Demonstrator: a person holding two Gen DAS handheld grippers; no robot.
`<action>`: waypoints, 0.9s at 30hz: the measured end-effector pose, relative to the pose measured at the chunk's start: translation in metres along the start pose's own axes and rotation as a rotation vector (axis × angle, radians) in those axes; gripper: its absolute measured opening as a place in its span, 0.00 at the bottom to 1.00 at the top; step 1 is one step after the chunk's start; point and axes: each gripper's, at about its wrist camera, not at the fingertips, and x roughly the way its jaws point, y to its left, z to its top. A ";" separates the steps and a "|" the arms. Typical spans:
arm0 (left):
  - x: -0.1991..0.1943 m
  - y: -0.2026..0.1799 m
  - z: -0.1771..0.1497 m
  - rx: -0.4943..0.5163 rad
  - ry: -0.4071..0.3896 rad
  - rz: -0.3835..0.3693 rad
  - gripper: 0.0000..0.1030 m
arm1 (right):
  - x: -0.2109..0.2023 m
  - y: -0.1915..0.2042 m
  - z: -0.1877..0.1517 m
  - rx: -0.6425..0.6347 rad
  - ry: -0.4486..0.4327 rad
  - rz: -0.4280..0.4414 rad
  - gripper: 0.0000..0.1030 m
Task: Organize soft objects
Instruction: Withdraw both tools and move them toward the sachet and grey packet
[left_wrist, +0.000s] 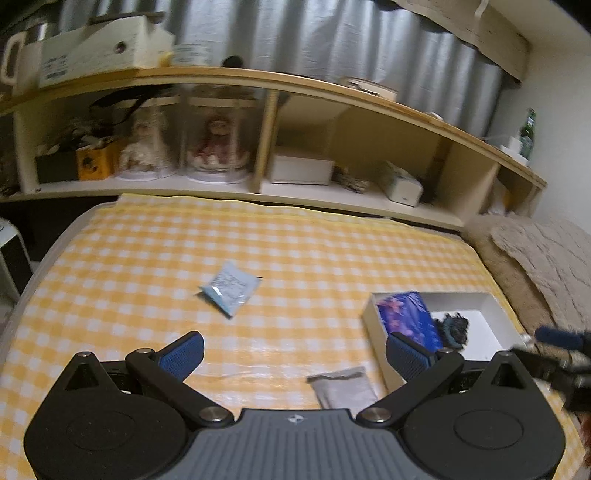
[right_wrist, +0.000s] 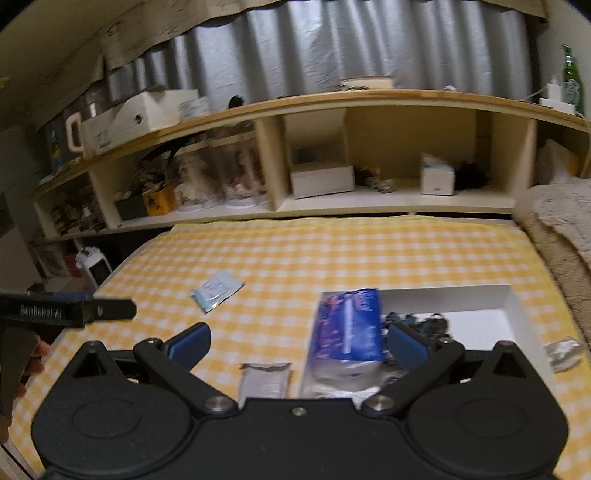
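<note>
A white box (left_wrist: 487, 308) (right_wrist: 515, 301) sits on the yellow checked bedspread (left_wrist: 258, 240) (right_wrist: 369, 243). Inside lie a blue-purple packet (left_wrist: 408, 317) (right_wrist: 349, 325) and a dark fuzzy item (left_wrist: 454, 326) (right_wrist: 417, 319). A light blue pouch (left_wrist: 229, 288) (right_wrist: 216, 291) lies out on the spread. A grey pouch (left_wrist: 343, 387) (right_wrist: 264, 382) rests just left of the box. My left gripper (left_wrist: 295, 356) hangs open above the spread, nothing between its fingers. My right gripper (right_wrist: 299, 347) is open above the box's left end, also holding nothing.
A wooden shelf unit (left_wrist: 295, 96) (right_wrist: 369, 99) runs along the far end of the bed, holding dolls, boxes and a green bottle (right_wrist: 570, 77). A brown fuzzy blanket (left_wrist: 546, 258) (right_wrist: 554, 229) lies at the right. A crumpled clear wrapper (right_wrist: 563, 354) sits right of the box. A white heater (right_wrist: 94, 266) stands at the left.
</note>
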 end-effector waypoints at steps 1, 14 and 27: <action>0.002 0.007 0.001 -0.015 -0.002 0.005 1.00 | 0.005 0.006 -0.002 -0.010 -0.001 -0.003 1.00; 0.058 0.048 0.018 0.005 -0.079 0.017 1.00 | 0.062 0.035 -0.034 -0.090 0.044 0.087 1.00; 0.157 0.050 0.010 0.353 -0.023 -0.013 0.99 | 0.117 0.042 -0.064 -0.076 0.222 0.164 0.70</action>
